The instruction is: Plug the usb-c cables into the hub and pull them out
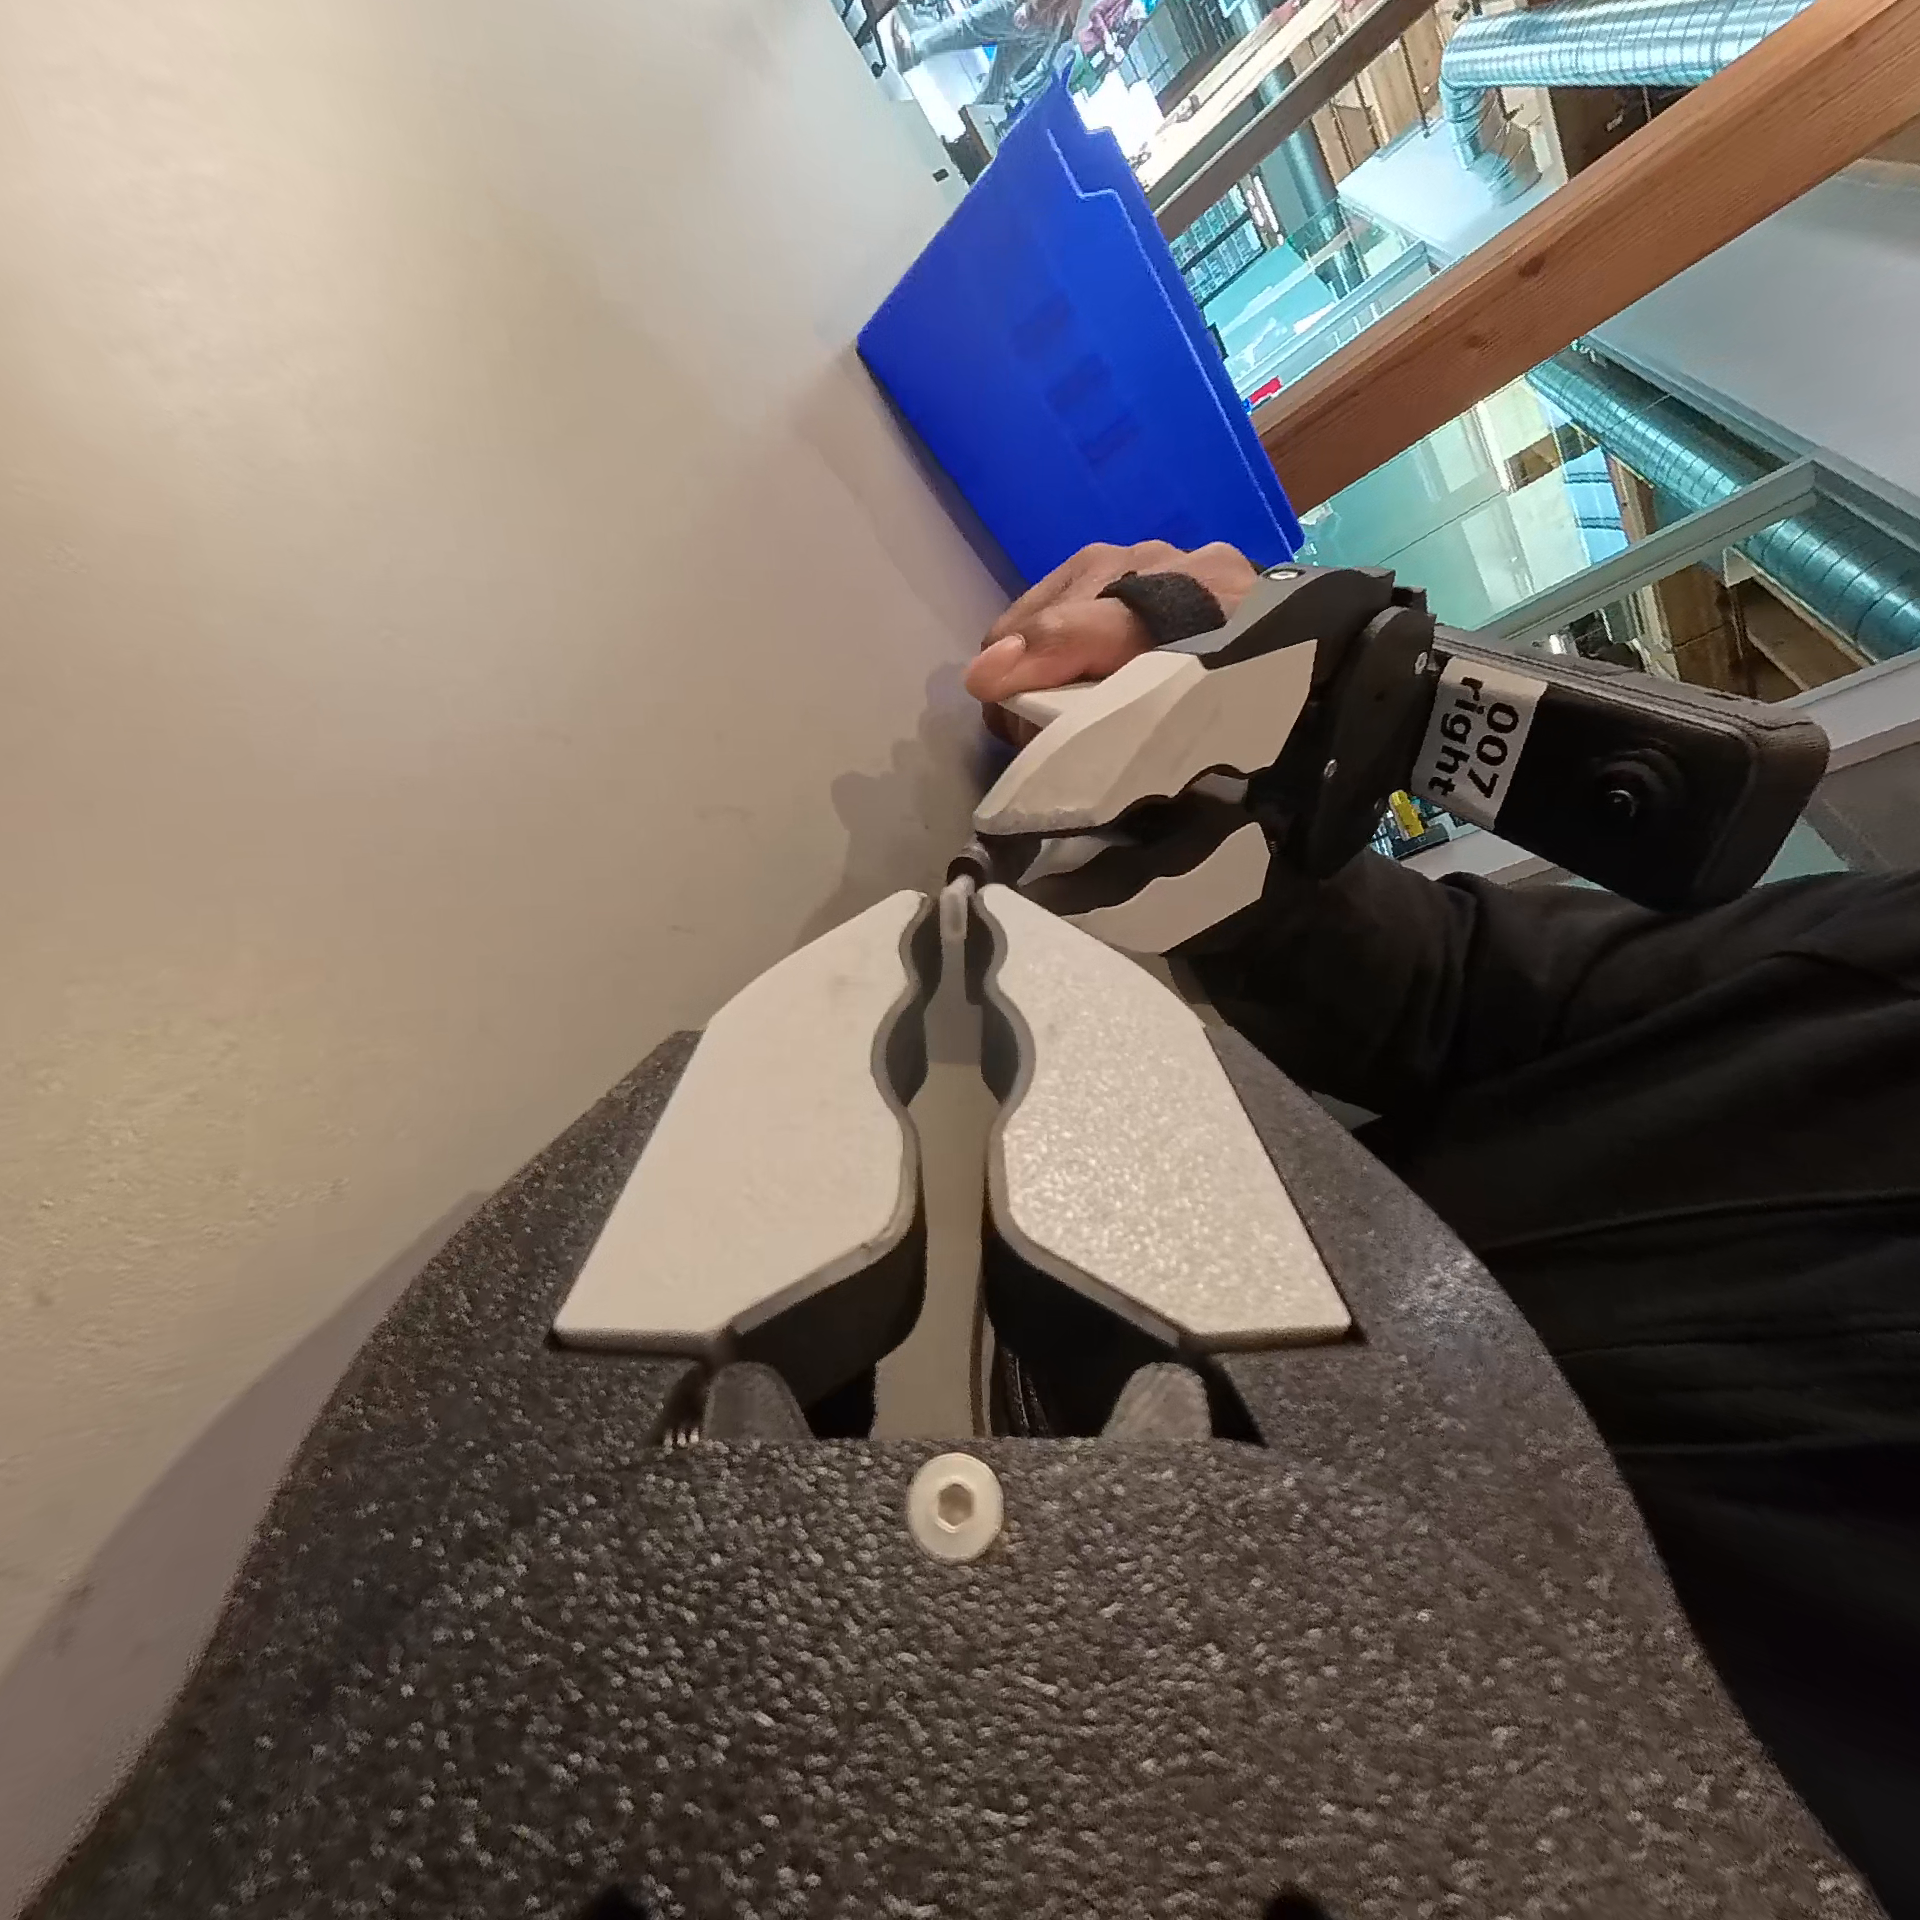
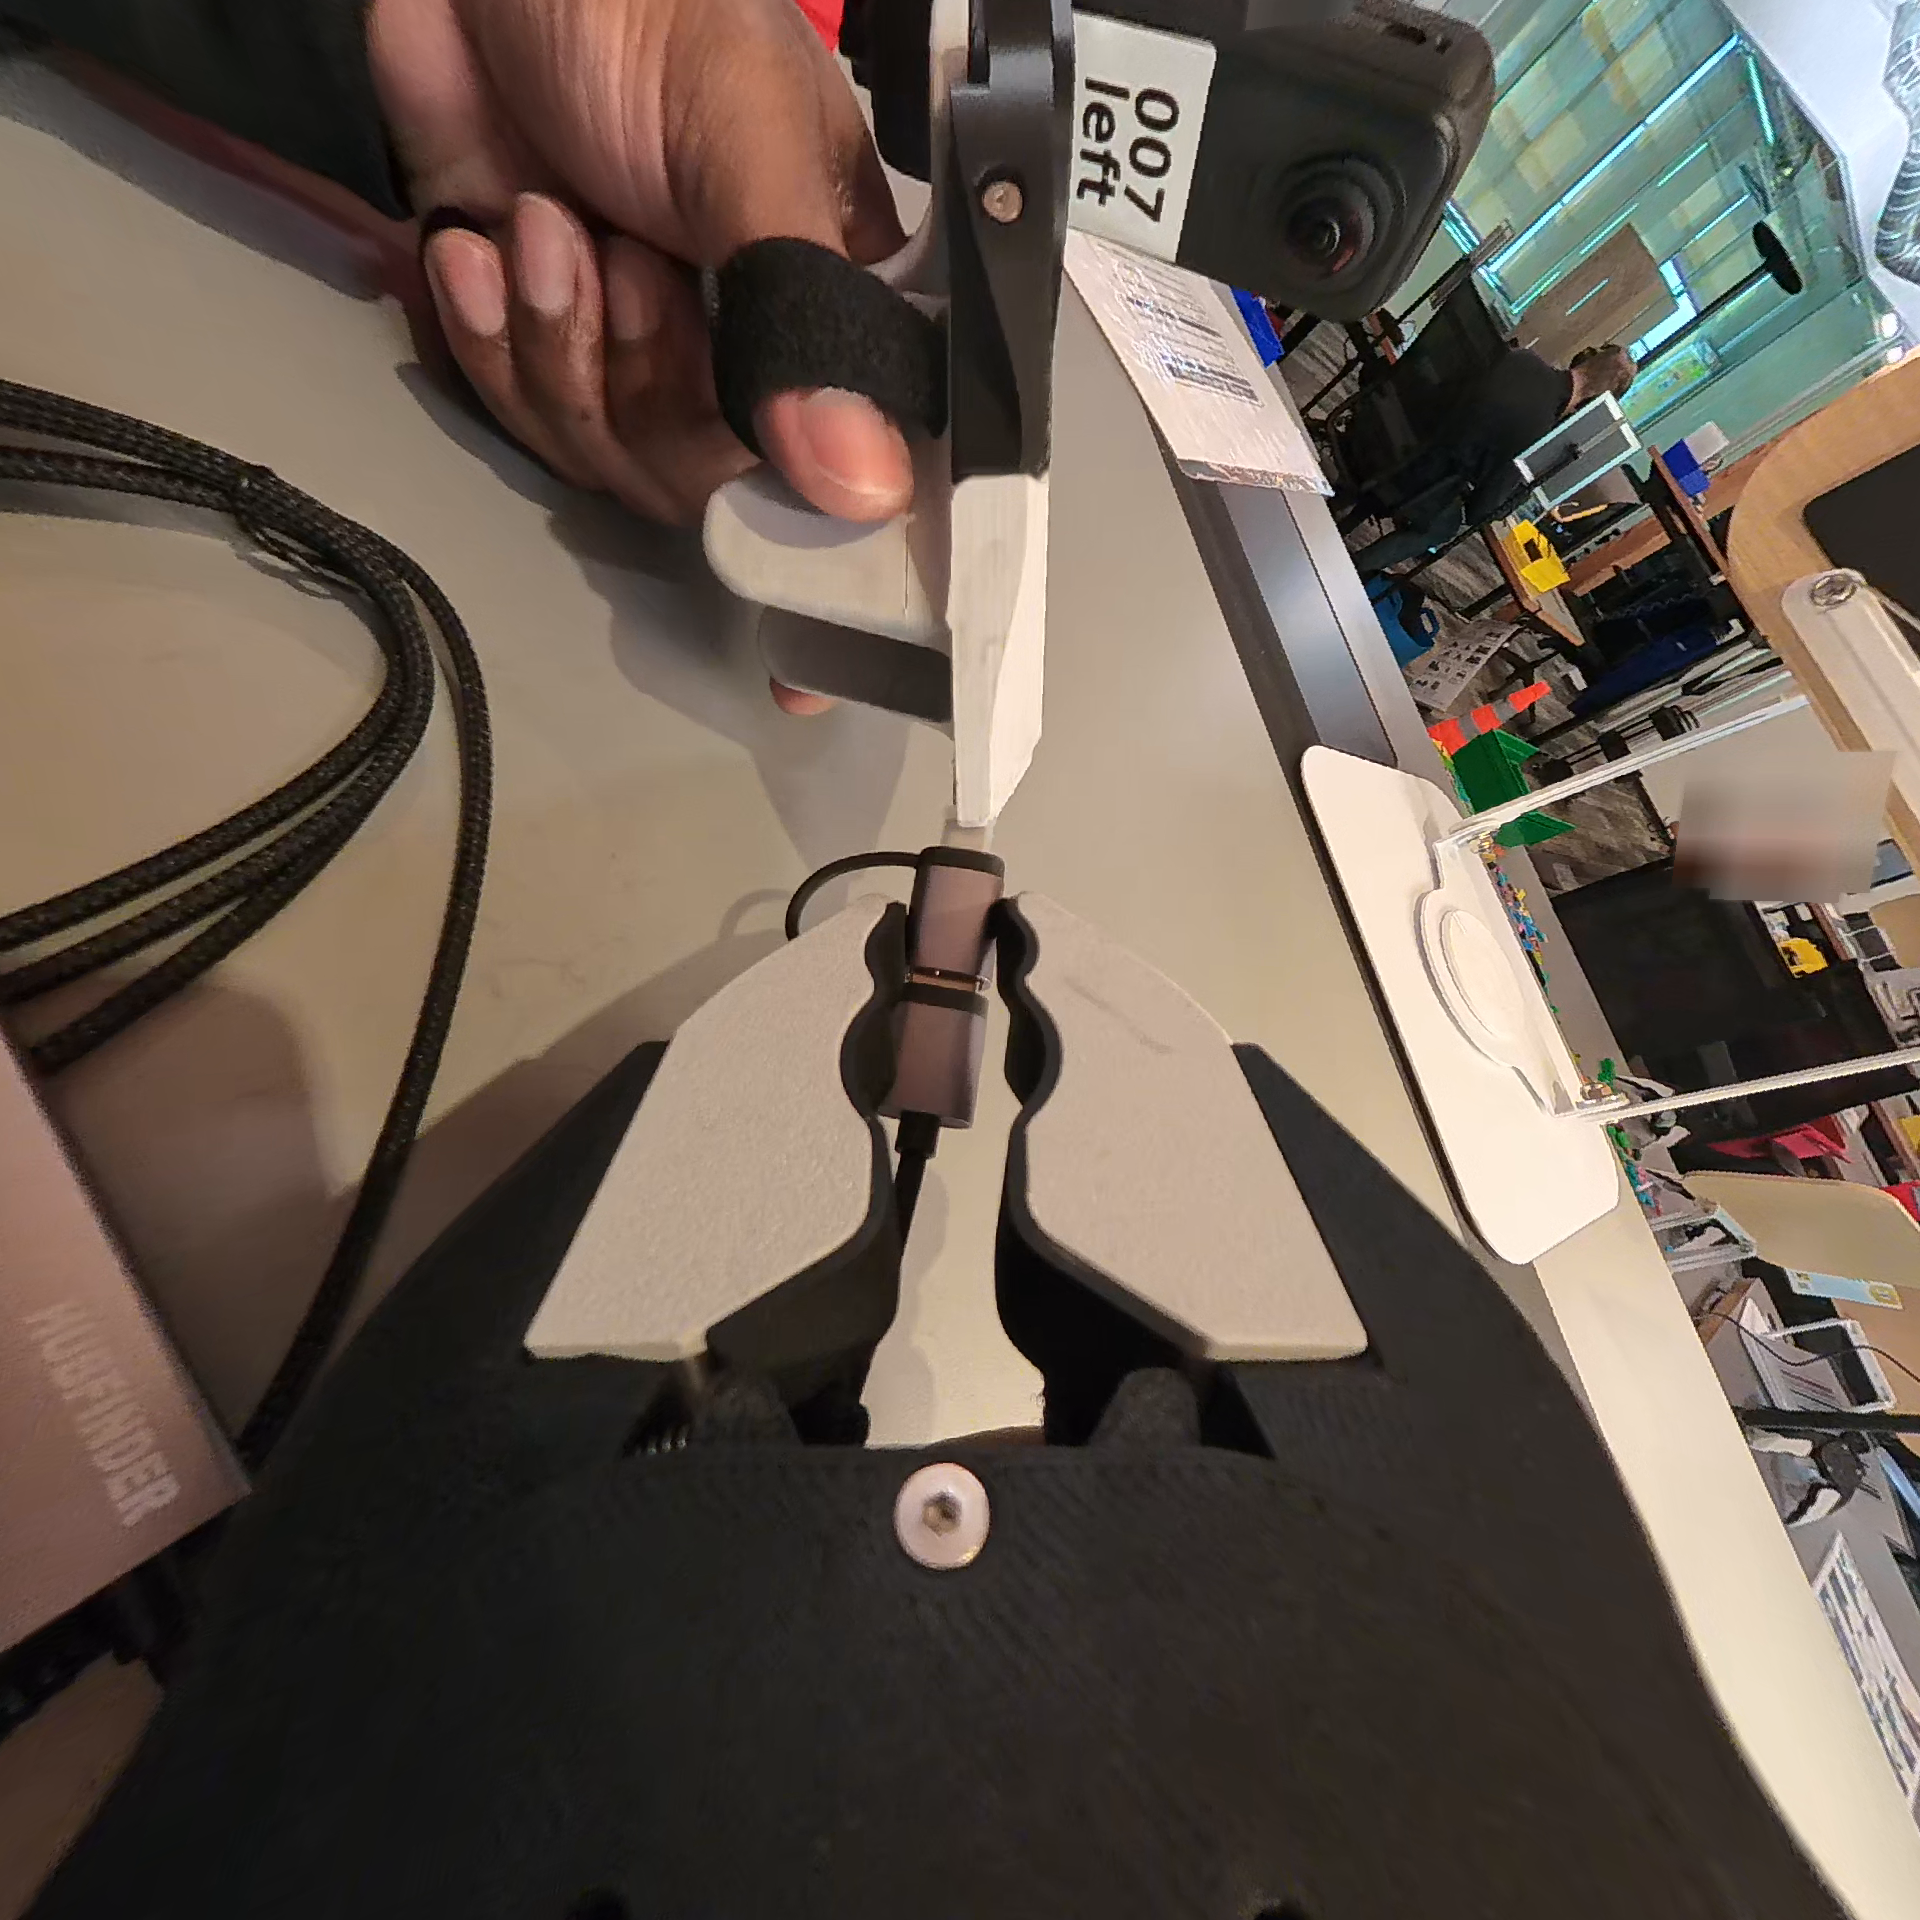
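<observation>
While right tongs (image 2: 948, 925) clamp grey plug (image 2: 940, 997), left tongs (image 1: 951, 914) pinch white connector (image 1: 954, 906), tips nearly touching, table edge (image 2: 1288, 582) near.

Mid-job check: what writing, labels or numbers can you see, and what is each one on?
I won't quote writing; these carry it.
White label, right gripper: black print, legible.
White label, left gripper: black print, legible.
Grey hub, lower left: pale lettering, legible.
Sleeved sheet on the table: too small to read.
</observation>
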A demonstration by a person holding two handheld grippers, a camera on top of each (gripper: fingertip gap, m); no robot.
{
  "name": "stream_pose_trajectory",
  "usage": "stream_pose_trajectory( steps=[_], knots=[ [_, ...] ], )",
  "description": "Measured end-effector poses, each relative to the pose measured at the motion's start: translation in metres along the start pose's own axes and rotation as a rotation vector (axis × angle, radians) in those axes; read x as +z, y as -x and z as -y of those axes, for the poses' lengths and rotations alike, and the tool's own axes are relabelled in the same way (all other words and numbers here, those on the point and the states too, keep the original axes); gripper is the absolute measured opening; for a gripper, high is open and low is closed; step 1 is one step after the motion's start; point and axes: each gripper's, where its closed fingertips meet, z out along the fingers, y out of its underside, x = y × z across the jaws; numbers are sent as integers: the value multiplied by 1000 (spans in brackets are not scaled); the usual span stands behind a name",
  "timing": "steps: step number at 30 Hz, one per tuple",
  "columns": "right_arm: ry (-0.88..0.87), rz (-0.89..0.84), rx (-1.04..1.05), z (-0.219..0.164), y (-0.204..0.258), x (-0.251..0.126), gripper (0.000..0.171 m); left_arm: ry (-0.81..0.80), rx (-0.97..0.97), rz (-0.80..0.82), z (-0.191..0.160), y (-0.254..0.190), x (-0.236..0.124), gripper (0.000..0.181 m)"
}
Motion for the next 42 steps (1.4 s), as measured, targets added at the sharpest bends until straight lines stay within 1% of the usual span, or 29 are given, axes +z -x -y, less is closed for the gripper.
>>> stream_pose_trajectory(
  steps=[1, 3, 5, 7, 9, 11, 14, 15, 16, 19, 20, 21, 23, 25, 28, 30, 33, 35, 37, 39, 42],
  knots=[
    [0, 4, 2, 0, 1, 0, 17, 0, -6, 9, 0, 1, 1, 7],
    [-6, 5, 10, 0, 0, 0, 16, -2, -28, 41, 1, 7, 2, 20],
    [25, -15, 25, -6, -5, 0, 17, -31, -43, 46, 6, 10, -1, 23],
    [105, -39, 84, -24, -14, 2, 17, -71, -59, 55, 11, 13, -4, 26],
    [163, -54, 122, -40, -20, 2, 12, -97, -70, 64, 15, 15, -7, 28],
    [172, -92, 144, -43, -29, -3, 8, -106, -70, 76, 17, 17, -7, 30],
    [156, -102, 186, -36, -38, -14, 23, -99, -66, 81, 16, 17, -6, 31],
    [133, -73, 192, -29, -35, -18, 25, -99, -65, 82, 16, 17, -5, 31],
    [93, 10, 202, -19, -25, -21, 25, -99, -66, 84, 16, 18, -5, 31],
    [-58, 398, 238, 20, 32, -40, 24, -102, -72, 81, 17, 18, -6, 31],
    [-69, 498, 255, 28, 47, -46, 23, -105, -74, 79, 17, 18, -6, 31],
    [-46, 580, 270, 30, 60, -49, 24, -109, -75, 78, 18, 18, -6, 31],
    [52, 692, 278, 23, 81, -51, 24, -112, -77, 75, 19, 19, -7, 31],
    [162, 762, 280, 10, 97, -52, 26, -115, -82, 71, 19, 19, -8, 31],
    [248, 817, 298, -4, 109, -53, 29, -115, -82, 69, 19, 19, -8, 31],
    [249, 807, 290, -4, 108, -51, 23, -112, -83, 68, 19, 19, -7, 31],
    [259, 747, 275, -9, 100, -47, 22, -114, -83, 68, 19, 19, -7, 31],
    [225, 705, 270, -8, 90, -45, 22, -112, -83, 70, 19, 19, -7, 31],
    [168, 617, 283, -5, 72, -40, 22, -109, -81, 70, 19, 19, -6, 31],
    [132, 473, 291, -7, 47, -34, 22, -106, -80, 73, 19, 19, -6, 31],
    [176, 277, 335, -26, 14, -24, 22, -101, -79, 77, 18, 20, -5, 31]
  ],
)
